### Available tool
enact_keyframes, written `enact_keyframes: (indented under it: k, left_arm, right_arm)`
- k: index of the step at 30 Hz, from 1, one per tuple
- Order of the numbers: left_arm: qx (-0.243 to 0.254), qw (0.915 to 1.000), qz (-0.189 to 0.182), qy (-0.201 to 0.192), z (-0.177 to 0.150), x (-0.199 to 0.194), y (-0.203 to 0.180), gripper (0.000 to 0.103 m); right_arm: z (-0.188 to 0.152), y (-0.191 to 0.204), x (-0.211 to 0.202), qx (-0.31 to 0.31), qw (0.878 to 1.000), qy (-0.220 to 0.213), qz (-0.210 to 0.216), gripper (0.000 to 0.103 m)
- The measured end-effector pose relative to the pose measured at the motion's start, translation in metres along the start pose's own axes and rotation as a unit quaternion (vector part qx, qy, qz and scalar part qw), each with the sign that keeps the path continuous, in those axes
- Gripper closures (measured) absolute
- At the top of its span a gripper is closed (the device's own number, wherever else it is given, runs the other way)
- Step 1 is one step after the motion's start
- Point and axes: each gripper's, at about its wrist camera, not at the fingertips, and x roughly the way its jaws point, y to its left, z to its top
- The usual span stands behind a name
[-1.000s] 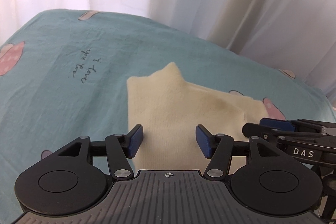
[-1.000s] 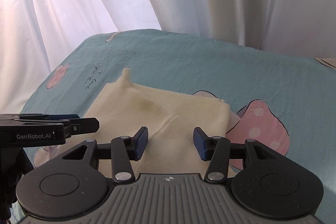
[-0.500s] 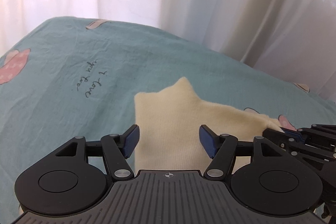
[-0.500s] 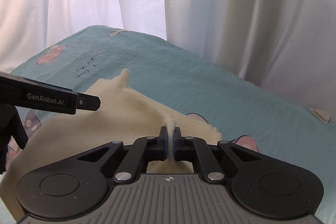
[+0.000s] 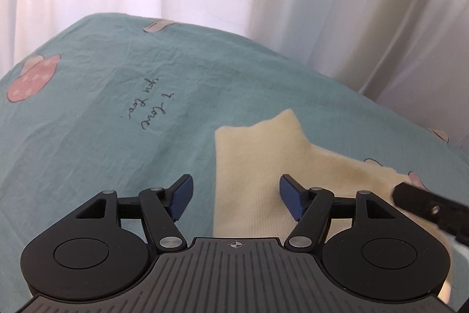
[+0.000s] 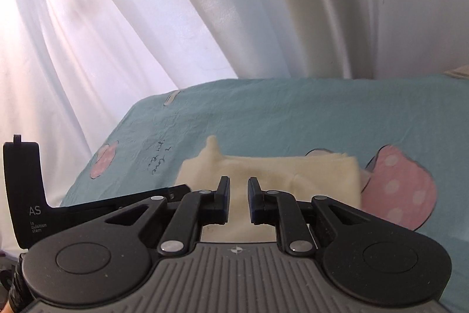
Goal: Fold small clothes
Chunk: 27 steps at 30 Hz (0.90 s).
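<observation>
While a cream garment point(image 6: 272, 169) lies partly folded on the teal bedsheet point(image 5: 117, 113), the right gripper point(image 6: 238, 197) opens narrowly, empty. Left gripper point(image 5: 234, 197) widens, gripping nothing; folds likely remain.

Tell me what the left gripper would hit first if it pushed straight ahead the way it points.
Most likely the cream knit garment: the left gripper, jaws opening with nothing gripped, angles down over the garment's left edge. That edge runs between the pads, so it could equally touch the teal bedsheet beside it; depth is unclear.
</observation>
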Motion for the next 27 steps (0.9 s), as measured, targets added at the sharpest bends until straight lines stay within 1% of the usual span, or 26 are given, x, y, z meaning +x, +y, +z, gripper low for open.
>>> enact_keyframes:
  k: [1,3,4,5,7,9,11,13,15,16,22,23,24,25,27]
  left_arm:
    - [-0.001,1.0000,0.002,-0.004,0.000,0.003,-0.002,0.029]
    - [0.008,0.9996,0.027,-0.009,-0.001,0.013,-0.009,0.027]
    - [0.013,0.9993,0.035,-0.010,-0.001,0.019,-0.010,0.027]
    - [0.015,0.9991,0.038,-0.011,-0.001,0.022,-0.011,0.027]
    - [0.020,0.9986,0.045,-0.021,-0.002,0.026,-0.012,0.020]
    - [0.024,0.9982,0.047,-0.029,-0.004,0.029,-0.012,0.017]
    - [0.010,0.9987,0.041,-0.031,-0.005,0.031,-0.007,0.014]
    - [-0.024,0.9990,0.028,-0.024,-0.006,0.035,0.004,0.008]
    - [-0.055,0.9983,0.014,-0.015,-0.006,0.039,0.014,0.004]
    - [-0.063,0.9979,0.008,-0.013,-0.005,0.041,0.017,0.003]
    - [-0.068,0.9975,0.007,-0.015,-0.010,0.034,0.021,0.003]
    - [-0.064,0.9978,0.005,-0.011,-0.012,0.031,0.024,0.003]
    - [-0.051,0.9987,0.007,-0.002,-0.016,0.024,0.028,0.003]
    - [-0.042,0.9991,0.009,0.001,-0.020,0.015,0.033,0.003]
    - [-0.042,0.9991,0.011,0.003,-0.035,-0.010,0.050,0.006]
  right_arm:
    - [-0.003,0.005,0.015,0.013,1.000,0.010,-0.015,0.089]
    - [-0.007,0.005,0.035,0.024,0.998,0.013,-0.051,0.089]
    - [-0.010,0.003,0.043,0.026,0.997,0.007,-0.077,0.096]
    - [-0.012,0.000,0.046,0.023,0.996,-0.010,-0.085,0.102]
    - [-0.017,-0.003,0.049,0.001,0.994,-0.044,-0.100,0.103]
    - [-0.021,-0.005,0.049,-0.009,0.993,-0.063,-0.104,0.103]
    - [-0.023,-0.008,0.048,-0.005,0.991,-0.082,-0.110,0.103]
    - [-0.023,-0.019,0.045,0.029,0.988,-0.098,-0.114,0.103]
    - [-0.022,-0.030,0.043,0.063,0.986,-0.106,-0.111,0.103]
    - [-0.021,-0.033,0.043,0.071,0.986,-0.107,-0.108,0.103]
    - [-0.027,-0.035,0.037,0.081,0.985,-0.118,-0.096,0.103]
    - [-0.029,-0.035,0.033,0.082,0.984,-0.122,-0.097,0.103]
    - [-0.031,-0.034,0.027,0.085,0.984,-0.123,-0.101,0.103]
    - [-0.034,-0.032,0.020,0.088,0.983,-0.121,-0.103,0.101]
    - [-0.044,-0.032,0.001,0.099,0.982,-0.107,-0.121,0.083]
